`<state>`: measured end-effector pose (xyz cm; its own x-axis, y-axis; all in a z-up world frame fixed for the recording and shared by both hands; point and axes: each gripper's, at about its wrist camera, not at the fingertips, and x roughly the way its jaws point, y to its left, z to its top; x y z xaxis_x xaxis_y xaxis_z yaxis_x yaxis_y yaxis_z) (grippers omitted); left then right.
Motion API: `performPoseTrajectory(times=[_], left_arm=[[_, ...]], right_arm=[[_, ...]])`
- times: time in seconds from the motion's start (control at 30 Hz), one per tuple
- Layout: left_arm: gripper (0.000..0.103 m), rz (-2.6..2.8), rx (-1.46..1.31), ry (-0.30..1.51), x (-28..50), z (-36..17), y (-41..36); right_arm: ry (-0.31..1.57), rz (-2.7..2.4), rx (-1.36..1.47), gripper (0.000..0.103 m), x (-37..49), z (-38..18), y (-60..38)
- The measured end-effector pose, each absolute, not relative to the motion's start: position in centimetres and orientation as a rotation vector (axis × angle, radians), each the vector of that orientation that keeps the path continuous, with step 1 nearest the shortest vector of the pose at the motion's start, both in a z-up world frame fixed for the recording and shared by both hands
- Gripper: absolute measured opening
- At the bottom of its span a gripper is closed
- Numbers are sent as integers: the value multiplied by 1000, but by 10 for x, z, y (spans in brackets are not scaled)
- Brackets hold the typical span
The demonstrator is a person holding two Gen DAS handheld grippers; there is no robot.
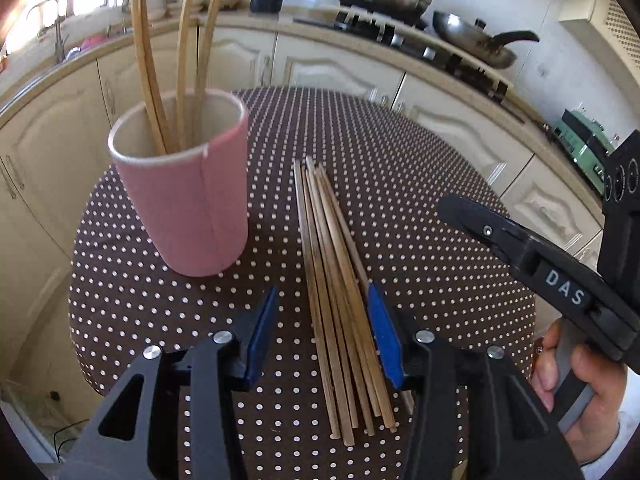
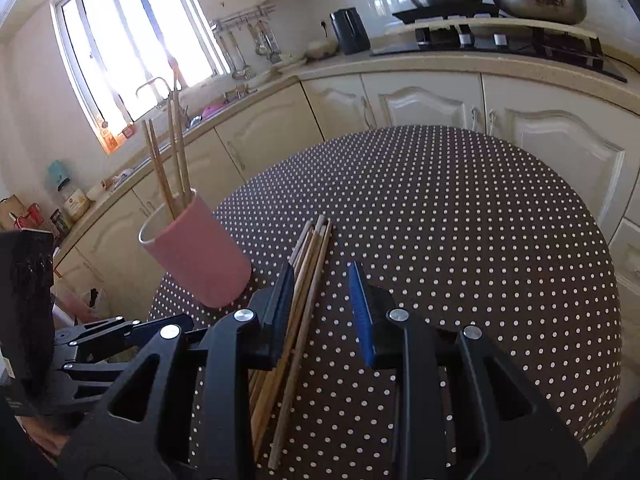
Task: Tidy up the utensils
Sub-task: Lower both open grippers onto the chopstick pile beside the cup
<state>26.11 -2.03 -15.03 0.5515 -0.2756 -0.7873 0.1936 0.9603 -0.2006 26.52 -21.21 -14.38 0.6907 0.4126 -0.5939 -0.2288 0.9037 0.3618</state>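
Left wrist only: person's hand (image 1: 576, 384)

The upper ends of the chopsticks (image 1: 184, 60) standing in the pink cup (image 1: 192, 208) are cut off.

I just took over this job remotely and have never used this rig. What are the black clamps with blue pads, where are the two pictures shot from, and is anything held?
Each clamp is a hand-held gripper with a camera looking along its fingers. One picture is from the left gripper, the other from the right gripper. On the dotted table stands a pink cup holding four chopsticks, beside a loose chopstick bundle. Both grippers are open over the bundle; nothing is held.
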Motion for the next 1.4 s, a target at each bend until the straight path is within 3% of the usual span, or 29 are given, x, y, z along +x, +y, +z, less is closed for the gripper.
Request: performPoseTrajectory(times=[0.1, 0.13, 1.03, 1.4], left_arm=[[16, -274, -107, 1033, 274, -167, -22], [12, -273, -112, 1059, 279, -173, -23], [12, -248, -131, 1149, 331, -191, -33], [12, -249, -74, 1151, 327, -192, -27]], right_arm=[[781, 383, 252, 29, 270, -152, -210], [789, 386, 243, 29, 270, -153, -208], [1097, 408, 89, 29, 333, -179, -170], [1140, 385, -1, 29, 354, -184, -137]])
